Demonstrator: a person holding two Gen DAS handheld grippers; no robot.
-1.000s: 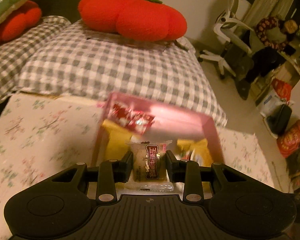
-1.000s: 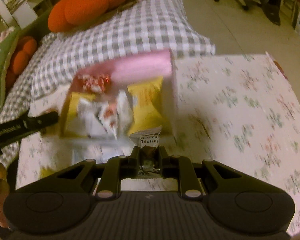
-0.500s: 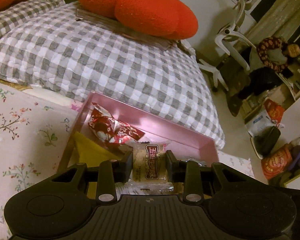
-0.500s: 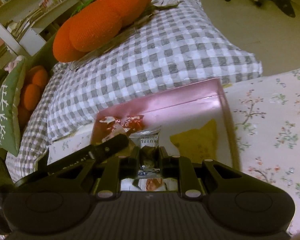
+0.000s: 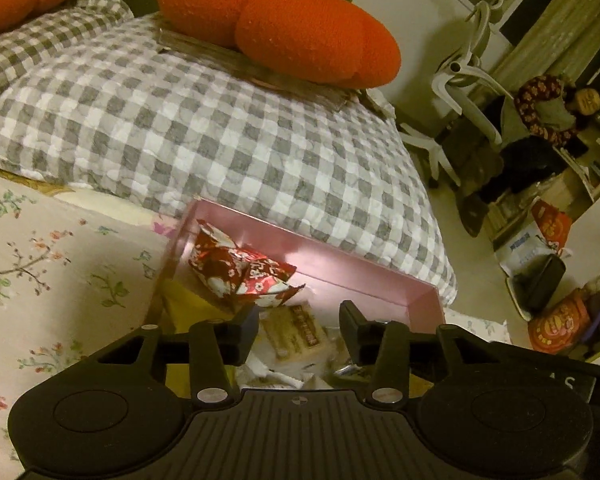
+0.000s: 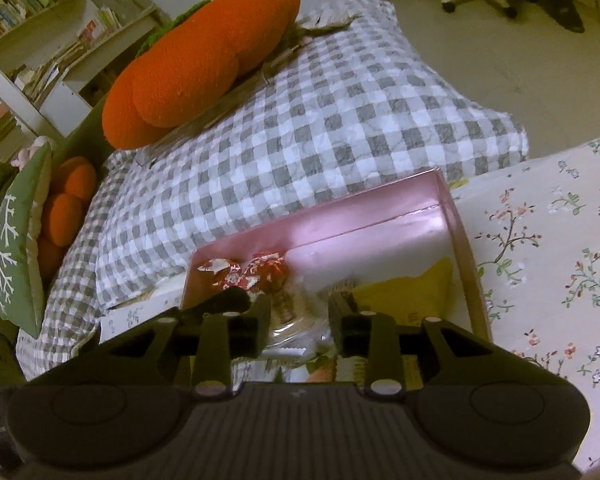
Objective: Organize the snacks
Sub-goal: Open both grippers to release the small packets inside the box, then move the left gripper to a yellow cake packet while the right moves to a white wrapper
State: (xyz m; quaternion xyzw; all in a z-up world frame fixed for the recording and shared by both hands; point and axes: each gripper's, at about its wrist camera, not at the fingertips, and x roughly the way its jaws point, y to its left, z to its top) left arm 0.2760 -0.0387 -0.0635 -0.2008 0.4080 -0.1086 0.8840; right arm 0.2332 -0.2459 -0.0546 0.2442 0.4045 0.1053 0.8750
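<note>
Your left claw (image 5: 299, 316) has just been opening: its jaws stand apart, and the beige wrapped snack (image 5: 298, 334) lies loose in the gap below them, tilted, touching neither pad. It rests inside the pink box (image 5: 364, 280), on top of pale wrappers, with the red-and-white packets (image 5: 240, 268) just beyond it toward the far left corner of the box.

Your right claw (image 6: 299, 316) has also just been opening. Its jaws are parted over the same pink box (image 6: 380, 216), and a clear-wrapped snack (image 6: 290, 312) sits blurred between them; whether it still brushes a pad cannot be told, but neither pad presses on it. Ahead of that claw, the red-and-white packets (image 6: 248, 270) lie at the box's far left, and a yellow packet (image 6: 412, 288) lies along its right side. A dark finger of your left claw (image 6: 232, 300) pokes in from the left, just beside the right claw's left finger.

The box stands on a floral cloth (image 6: 560, 248) that spreads to both sides of it. Its far wall is right up against a grey-and-white checked quilt (image 5: 220, 140). On the quilt, well beyond the box, lies a large orange plush cushion (image 5: 280, 20). In the left view a white swivel chair (image 5: 460, 80) stands on the floor to the right; in the right view a green cushion (image 6: 16, 240) leans at the far left.
</note>
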